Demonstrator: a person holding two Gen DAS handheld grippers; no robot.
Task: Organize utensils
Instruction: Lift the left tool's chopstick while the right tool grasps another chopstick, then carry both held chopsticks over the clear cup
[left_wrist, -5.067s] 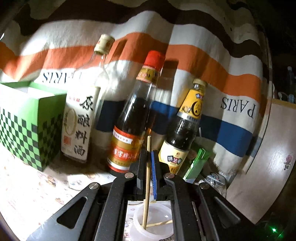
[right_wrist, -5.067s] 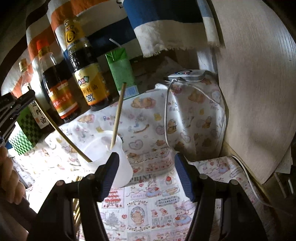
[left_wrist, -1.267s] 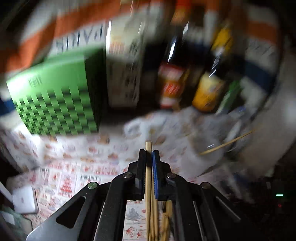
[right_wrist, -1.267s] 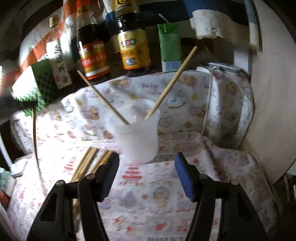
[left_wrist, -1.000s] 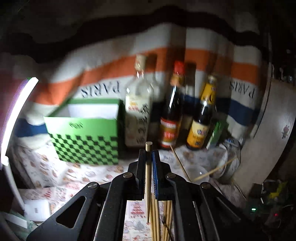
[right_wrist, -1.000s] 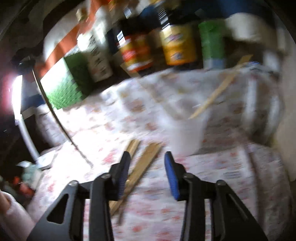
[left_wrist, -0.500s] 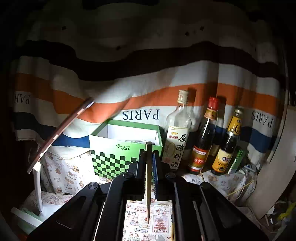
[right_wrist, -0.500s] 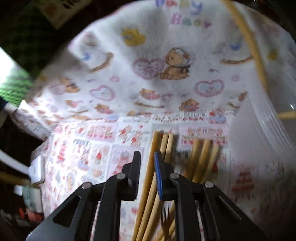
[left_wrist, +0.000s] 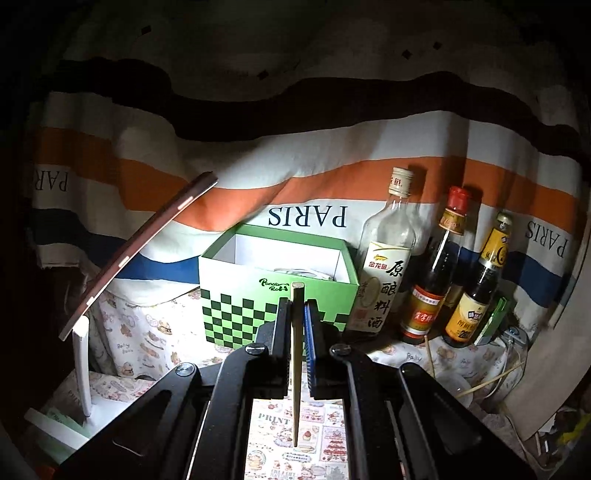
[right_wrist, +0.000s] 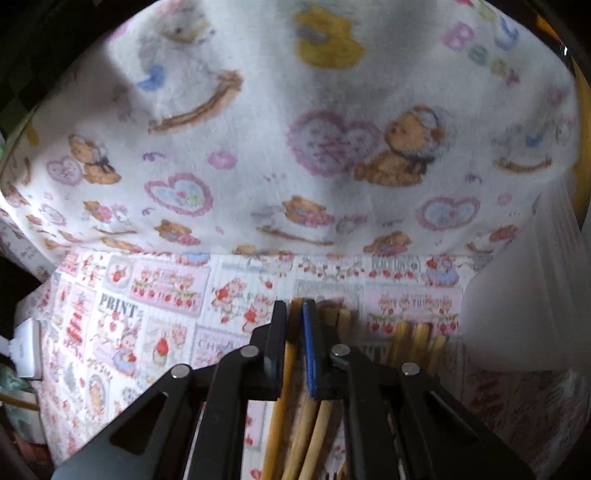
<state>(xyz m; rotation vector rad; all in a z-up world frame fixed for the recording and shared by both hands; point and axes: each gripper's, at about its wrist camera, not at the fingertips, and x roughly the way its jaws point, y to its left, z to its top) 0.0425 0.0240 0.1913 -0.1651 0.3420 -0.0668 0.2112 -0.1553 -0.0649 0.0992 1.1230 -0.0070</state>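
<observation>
Left tongs (left_wrist: 297, 314): pinching single chopstick (left_wrist: 296, 369), held upright, clear of patterned cloth (left_wrist: 273, 428) on worktop. Green checkered box (left_wrist: 258, 306) and three bottles (left_wrist: 388, 266) stand beyond.

Right tongs (right_wrist: 294, 321): pointing steeply down, jaws just been closing, now nipping one chopstick of loose bundle (right_wrist: 314, 424) lying on cloth. Translucent cup (right_wrist: 524, 295) just right of bundle.

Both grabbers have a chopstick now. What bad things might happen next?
The right gripper, its jaws just closing, pinches one chopstick in a tight bunch, so neighbours may drag along. The left gripper holds its chopstick upright by a thin pinch; it might swivel. The cup stands close and could get bumped.
</observation>
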